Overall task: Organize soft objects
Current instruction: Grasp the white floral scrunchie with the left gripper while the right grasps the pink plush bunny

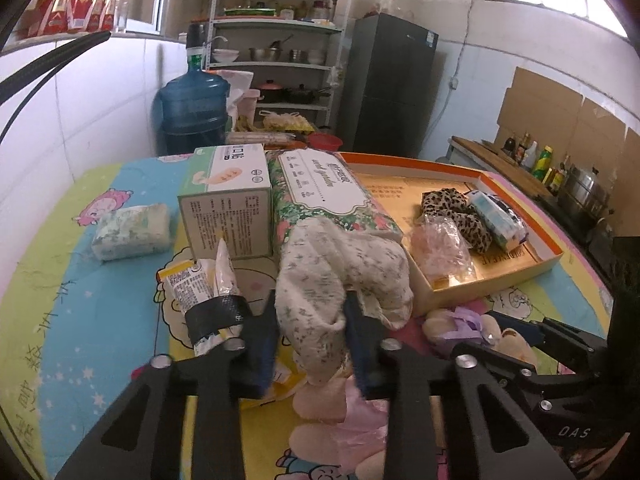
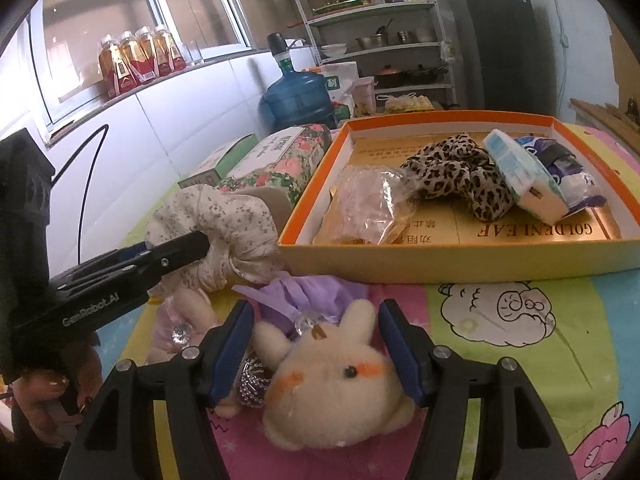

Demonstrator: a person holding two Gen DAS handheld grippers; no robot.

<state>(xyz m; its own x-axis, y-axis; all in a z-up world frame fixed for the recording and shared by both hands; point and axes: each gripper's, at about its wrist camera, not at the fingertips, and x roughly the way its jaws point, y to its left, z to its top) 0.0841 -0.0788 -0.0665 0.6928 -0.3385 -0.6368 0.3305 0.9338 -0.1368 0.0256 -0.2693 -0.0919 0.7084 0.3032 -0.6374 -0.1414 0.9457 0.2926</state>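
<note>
My left gripper (image 1: 310, 320) is shut on a cream floral cloth scrunchie (image 1: 340, 268), held just above the table left of the orange-rimmed box (image 1: 520, 268); it also shows in the right wrist view (image 2: 228, 220). My right gripper (image 2: 316, 344) is open, its blue pads (image 2: 234, 352) on either side of a beige plush bunny (image 2: 332, 384) with a purple bow, which lies on the table. The box (image 2: 460, 256) holds a leopard-print scrunchie (image 2: 460, 172), a clear plastic bag (image 2: 368, 200) and tissue packs (image 2: 524, 172).
A floral tissue pack (image 1: 328, 192), a green-white carton (image 1: 228, 200), a small wrapped pack (image 1: 132, 232) and a taped sachet (image 1: 208, 292) lie on the cartoon tablecloth. A pink plush (image 1: 340, 420) lies under the left gripper. A water jug, shelves and a fridge stand behind.
</note>
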